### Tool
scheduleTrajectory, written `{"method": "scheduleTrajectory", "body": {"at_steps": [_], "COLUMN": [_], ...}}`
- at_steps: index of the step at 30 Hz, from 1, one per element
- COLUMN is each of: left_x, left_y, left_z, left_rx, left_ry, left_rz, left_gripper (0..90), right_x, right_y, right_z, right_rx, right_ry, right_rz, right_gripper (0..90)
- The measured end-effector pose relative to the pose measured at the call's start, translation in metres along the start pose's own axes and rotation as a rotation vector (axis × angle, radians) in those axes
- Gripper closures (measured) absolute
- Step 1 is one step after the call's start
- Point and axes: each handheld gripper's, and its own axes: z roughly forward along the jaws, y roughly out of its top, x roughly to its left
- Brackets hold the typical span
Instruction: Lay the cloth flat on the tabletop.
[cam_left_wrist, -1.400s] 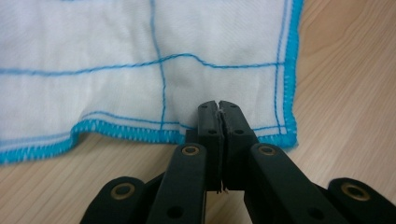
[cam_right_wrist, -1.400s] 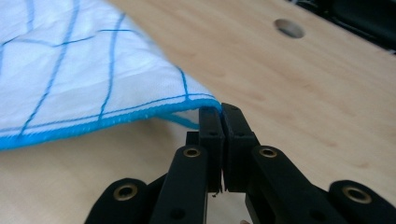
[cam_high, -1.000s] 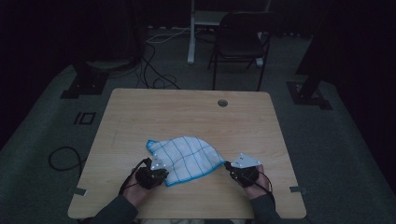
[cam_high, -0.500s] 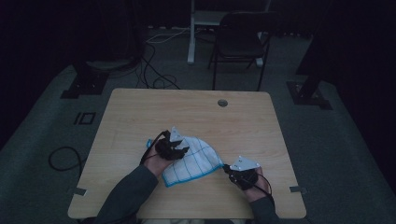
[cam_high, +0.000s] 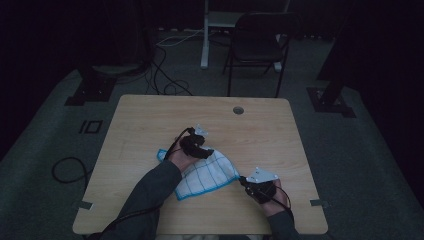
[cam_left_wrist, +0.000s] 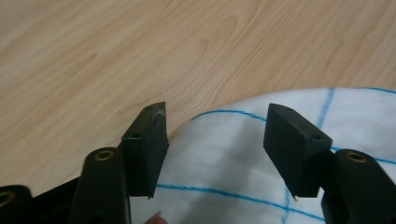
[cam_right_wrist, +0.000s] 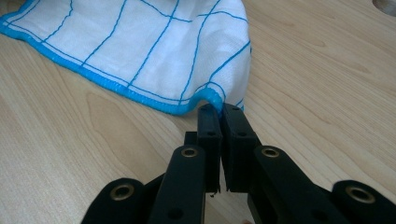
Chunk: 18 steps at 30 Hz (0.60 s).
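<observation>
- My left gripper (cam_high: 204, 151) hangs over the far edge of the cloth (cam_high: 207, 174), near the middle of the table (cam_high: 150, 115). Its jaws have just been opening and stand wide apart, with nothing pinched between them.
- In the left gripper view the cloth (cam_left_wrist: 243, 158) lies flat under that gripper (cam_left_wrist: 215, 135), its rounded fold running from one jaw to the other, with bare wood beyond.
- My right gripper (cam_high: 243, 181) is clamped tight on the cloth's right corner, low over the table and close to the near edge.
- In the right gripper view the blue hem (cam_right_wrist: 107, 84) runs into the closed tips of this gripper (cam_right_wrist: 219, 112), and the cloth (cam_right_wrist: 149, 42) rises from there in a soft hump.
- The cloth is folded, white with blue lines, and sits in the near half of the table between my hands.
- The far half of the table is open wood up to a small round hole (cam_high: 238, 110); to the left and right of the cloth the wood is bare to the table's sides.
</observation>
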Motion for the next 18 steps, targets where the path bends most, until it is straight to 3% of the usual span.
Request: {"method": "scheduleTrajectory", "body": {"at_steps": [3,6,9,12,18], "left_x": [0.002,0.001,-0.006,-0.013,-0.032], "left_y": [-0.001,0.0,0.001,0.001,-0.015], "left_z": [0.007,0.006,0.0,-0.008,-0.035], "left_rx": [0.042,0.078,0.092,0.08,0.0], "left_ry": [-0.01,-0.035,-0.028,-0.013,0.014], "left_rz": [-0.019,-0.017,0.021,0.038,0.055], "left_gripper": [45.5,68.1,84.1,86.2,86.3], "right_x": [0.0,-0.001,-0.001,-0.003,-0.008], "right_y": [0.0,0.0,0.001,0.001,0.001], "right_z": [0.0,-0.001,-0.002,-0.005,-0.011], "right_rx": [-0.001,-0.005,-0.011,-0.016,-0.032], "right_ry": [0.001,0.0,-0.002,-0.006,0.0], "right_rz": [0.0,0.0,0.002,0.005,0.022], "right_gripper": [87.4,87.2,87.0,84.6,76.6]}}
